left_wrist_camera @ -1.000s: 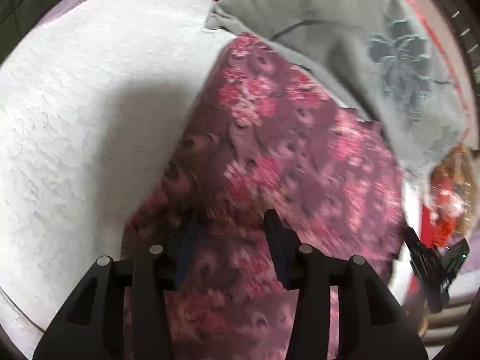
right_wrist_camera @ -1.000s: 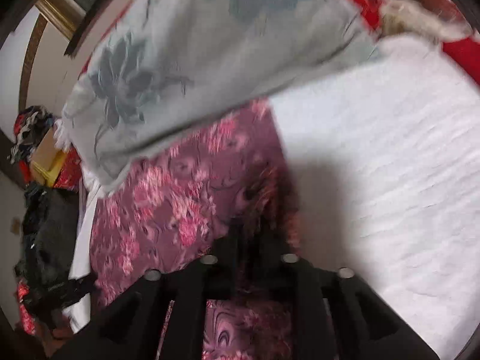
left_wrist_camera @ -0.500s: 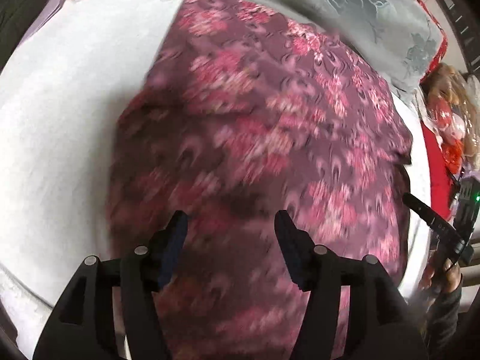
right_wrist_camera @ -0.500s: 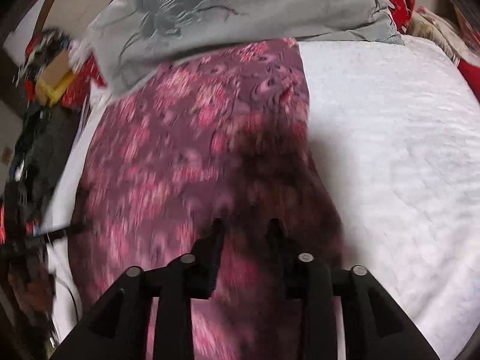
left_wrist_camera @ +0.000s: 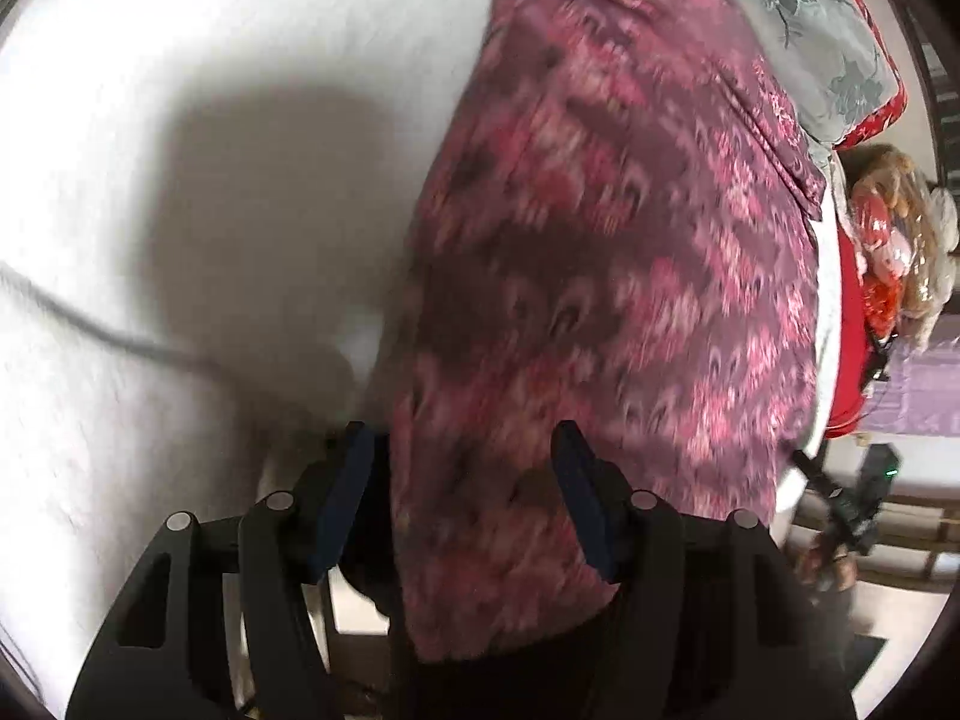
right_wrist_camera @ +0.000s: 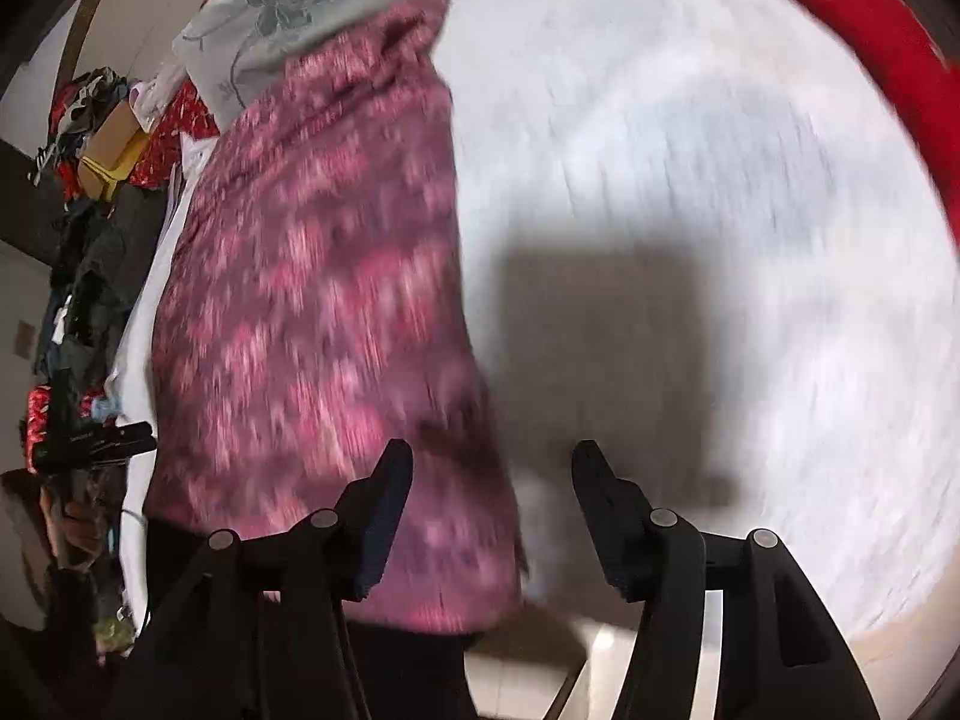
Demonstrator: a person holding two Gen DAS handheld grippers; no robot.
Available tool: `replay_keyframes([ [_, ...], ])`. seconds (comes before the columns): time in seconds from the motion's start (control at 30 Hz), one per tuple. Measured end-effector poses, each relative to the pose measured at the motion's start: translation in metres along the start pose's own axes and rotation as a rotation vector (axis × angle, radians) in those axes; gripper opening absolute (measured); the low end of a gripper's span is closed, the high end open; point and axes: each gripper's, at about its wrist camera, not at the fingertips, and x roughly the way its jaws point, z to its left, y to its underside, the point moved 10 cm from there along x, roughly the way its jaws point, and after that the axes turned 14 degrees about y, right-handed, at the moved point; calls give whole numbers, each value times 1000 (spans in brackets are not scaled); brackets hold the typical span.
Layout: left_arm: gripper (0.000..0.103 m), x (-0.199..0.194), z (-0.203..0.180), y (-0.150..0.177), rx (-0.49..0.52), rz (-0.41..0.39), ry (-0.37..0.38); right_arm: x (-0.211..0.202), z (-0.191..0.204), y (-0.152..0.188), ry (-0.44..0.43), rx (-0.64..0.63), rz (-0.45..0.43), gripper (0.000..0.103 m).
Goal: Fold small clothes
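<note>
The left gripper (left_wrist_camera: 459,450) points steeply downward, its jaws parted and gripping nothing; the blue pads (left_wrist_camera: 345,498) stand well apart at about 7 and 5 o'clock of its own view. The right gripper (right_wrist_camera: 492,468) also tilts steeply down, its jaws opening and pressing on nothing. In the right wrist view, the left gripper's dark fingertip shows at 8 o'clock, with a hand (right_wrist_camera: 72,525) gripping its handle just below.

The garment (left_wrist_camera: 612,276) lies on the bedcover (left_wrist_camera: 210,120), a pillow (left_wrist_camera: 804,30) behind it.
</note>
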Motion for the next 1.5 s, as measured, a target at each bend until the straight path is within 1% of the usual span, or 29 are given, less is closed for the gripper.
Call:
replay_keyframes([
  [0.03, 60, -1, 2, 6, -12, 6, 8, 3, -2, 11, -13, 5, 11, 57],
  [0.1, 60, 0, 5, 17, -28, 18, 23, 8, 0, 20, -54, 31, 14, 59],
  [0.17, 60, -1, -1, 24, -35, 20, 48, 12, 1, 28, -116, 70, 35, 59],
  [0.2, 60, 1, -4, 26, -36, 19, 58, 15, 5, 31, -161, 88, 55, 59],
  [0.27, 60, 2, -9, 32, -36, 21, 79, 23, 17, 34, -209, 100, 78, 59],
  [0.37, 60, 4, -16, 35, -25, 20, 71, 29, 26, 38, -278, 118, 94, 59],
  [0.4, 58, 3, -19, 35, -13, 12, 64, 29, 30, 37, -307, 127, 91, 59],
  [0.47, 40, -2, -21, 37, 6, -3, 58, 25, 39, 35, -343, 115, 82, 45],
  [0.5, 22, -3, -25, 39, 16, -2, 62, 23, 44, 36, -354, 94, 76, 23],
  [0.53, 16, -6, -28, 39, 30, -11, 52, 19, 49, 37, -350, 57, 67, 10],
  [0.57, 12, -7, -30, 38, 41, -15, 53, 16, 52, 37, -341, 36, 59, 10],
  [0.6, 4, -8, -34, 38, 48, -18, 68, 12, 53, 37, -338, 14, 43, 9],
  [0.73, 3, -15, -49, 35, 38, -47, 156, -15, 66, 28, -386, -15, -36, 8],
  [0.8, 3, -22, -57, 29, 32, -72, 203, -31, 77, 18, -426, -15, -84, 7],
  [0.87, 3, -26, -64, 22, 28, -93, 241, -42, 88, 9, -448, -21, -114, 7],
  [0.93, 3, -29, -70, 14, 33, -109, 257, -50, 99, -1, -466, -36, -140, 7],
  [1.03, 3, -30, -71, 4, 16, -112, 280, -58, 116, -16, -490, -46, -168, 7],
  [1.17, 3, -38, -72, -16, -9, -152, 305, -71, 128, -40, -525, -48, -215, 6],
  [1.33, 3, -54, -75, -58, -35, -228, 345, -79, 132, -85, -548, -16, -277, 6],
  [1.5, 3, -67, -81, -117, -54, -301, 362, -75, 131, -136, -534, 35, -326, 6],
])
